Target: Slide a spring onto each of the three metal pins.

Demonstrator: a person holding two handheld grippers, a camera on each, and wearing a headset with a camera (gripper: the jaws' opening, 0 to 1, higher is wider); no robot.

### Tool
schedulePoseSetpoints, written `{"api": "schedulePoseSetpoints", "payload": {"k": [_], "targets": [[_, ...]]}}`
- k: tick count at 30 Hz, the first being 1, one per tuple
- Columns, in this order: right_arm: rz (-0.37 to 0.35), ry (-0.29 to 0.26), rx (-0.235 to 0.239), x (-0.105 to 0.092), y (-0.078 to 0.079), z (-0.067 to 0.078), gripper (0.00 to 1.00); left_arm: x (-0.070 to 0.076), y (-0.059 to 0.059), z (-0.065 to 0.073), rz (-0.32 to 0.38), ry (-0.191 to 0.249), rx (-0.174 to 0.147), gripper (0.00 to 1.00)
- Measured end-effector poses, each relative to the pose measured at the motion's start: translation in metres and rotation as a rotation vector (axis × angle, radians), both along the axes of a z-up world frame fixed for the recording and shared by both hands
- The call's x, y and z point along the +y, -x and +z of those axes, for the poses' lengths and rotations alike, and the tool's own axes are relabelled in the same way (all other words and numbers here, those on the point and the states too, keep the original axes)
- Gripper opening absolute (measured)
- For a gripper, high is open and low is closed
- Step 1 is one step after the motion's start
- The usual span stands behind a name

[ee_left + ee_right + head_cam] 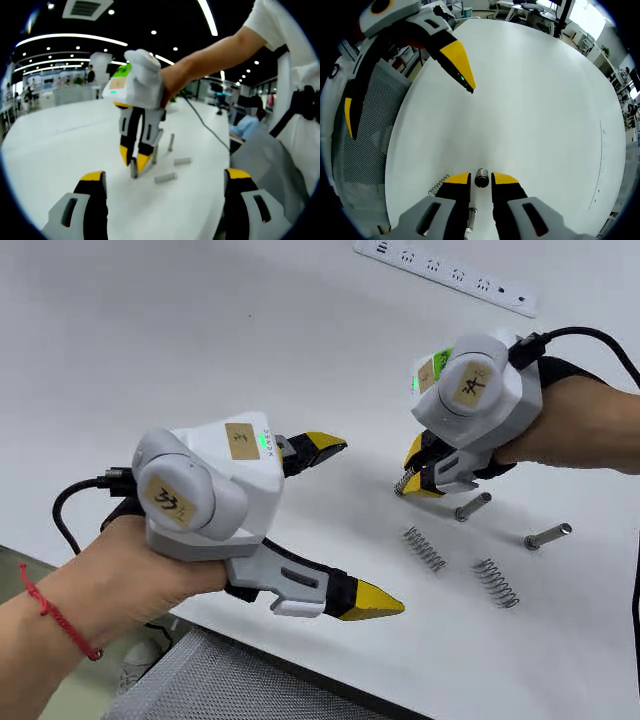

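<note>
Springs sit near the near edge of the white worktop (200,320). 1 loose spring (424,548) and a second loose spring (495,582) lie flat there, each threaded on nothing. Just beyond them 2 bare metal pins lie on their sides, the nearer pin (473,506) and the farther pin (548,536).

The right gripper (418,483) hangs tip-down over this cluster, its jaws pressed onto a third pin (481,178), seen end-on in the right gripper view. Holding it this way probably leaves an end free to take a coil. A third spring (401,483) pokes out just beside those jaws; whether it is on that pin cannot be told.

The left gripper (358,525) hovers by the near edge, well apart from the parts, with jaws spread wide and nothing between them. It points toward the right gripper, likely ready to fetch a spring. At most 1 of the 3 pins looks served. A power strip (445,275) lies toward the far edge.
</note>
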State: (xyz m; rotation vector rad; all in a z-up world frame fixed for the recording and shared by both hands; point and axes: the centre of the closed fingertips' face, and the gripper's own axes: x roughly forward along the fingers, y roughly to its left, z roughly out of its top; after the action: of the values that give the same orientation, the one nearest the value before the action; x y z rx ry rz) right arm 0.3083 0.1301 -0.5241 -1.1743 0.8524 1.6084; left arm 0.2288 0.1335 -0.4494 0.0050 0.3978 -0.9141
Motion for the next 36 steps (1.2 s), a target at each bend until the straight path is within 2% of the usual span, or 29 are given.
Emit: {"api": "schedulePoseSetpoints", "payload": {"k": [2,6,7,9,12,13,15,17,18,21,22,26,29,30,31,32,33,36], "targets": [[-0.009,-0.021,-0.003,0.001,-0.001,0.008,0.18,0.000,0.001,-0.001,-0.006,-0.008,0.002,0.98],[-0.055,-0.109,-0.002,0.000,-0.001,0.030,0.23,0.001,0.002,-0.002,-0.020,-0.029,0.005,0.98],[-0.077,-0.148,0.001,0.000,-0.001,0.039,0.24,0.001,0.002,-0.003,-0.025,-0.035,0.006,0.98],[-0.096,-0.174,0.008,-0.005,0.003,0.051,0.26,0.001,0.002,-0.004,-0.037,-0.051,0.005,0.97],[-0.138,-0.269,0.011,-0.010,0.009,0.077,0.30,-0.001,0.002,-0.007,-0.065,-0.086,0.004,0.97],[-0.158,-0.289,0.014,-0.013,0.006,0.080,0.31,-0.001,0.003,-0.007,-0.073,-0.096,0.005,0.96],[-0.192,-0.360,0.018,-0.018,0.007,0.094,0.36,-0.002,0.004,-0.009,-0.096,-0.122,0.003,0.96],[-0.242,-0.401,0.029,-0.027,0.008,0.103,0.41,-0.004,0.004,-0.010,-0.111,-0.137,0.007,0.95],[-0.245,-0.415,0.030,-0.032,0.009,0.105,0.42,-0.004,0.004,-0.011,-0.118,-0.145,0.009,0.94],[-0.267,-0.468,0.033,-0.048,0.017,0.116,0.49,-0.007,0.004,-0.013,-0.144,-0.175,0.007,0.93],[-0.280,-0.517,0.038,-0.053,0.020,0.122,0.51,-0.008,0.005,-0.014,-0.156,-0.190,0.008,0.93],[-0.330,-0.586,0.045,-0.077,0.030,0.129,0.62,-0.011,0.008,-0.016,-0.199,-0.234,0.009,0.89],[-0.385,-0.621,0.054,-0.101,0.028,0.126,0.69,-0.015,0.009,-0.020,-0.234,-0.266,0.015,0.89],[-0.414,-0.648,0.060,-0.110,0.028,0.125,0.70,-0.015,0.009,-0.023,-0.259,-0.305,0.005,0.88],[-0.436,-0.661,0.067,-0.116,0.029,0.125,0.71,-0.016,0.009,-0.024,-0.268,-0.321,0.003,0.87],[-0.462,-0.666,0.074,-0.123,0.029,0.123,0.73,-0.018,0.008,-0.024,-0.273,-0.321,0.007,0.86],[-0.480,-0.681,0.068,-0.130,0.034,0.124,0.74,-0.020,0.008,-0.025,-0.284,-0.328,0.014,0.86],[-0.526,-0.709,0.071,-0.144,0.042,0.121,0.78,-0.024,0.006,-0.029,-0.322,-0.367,0.005,0.83]]}}
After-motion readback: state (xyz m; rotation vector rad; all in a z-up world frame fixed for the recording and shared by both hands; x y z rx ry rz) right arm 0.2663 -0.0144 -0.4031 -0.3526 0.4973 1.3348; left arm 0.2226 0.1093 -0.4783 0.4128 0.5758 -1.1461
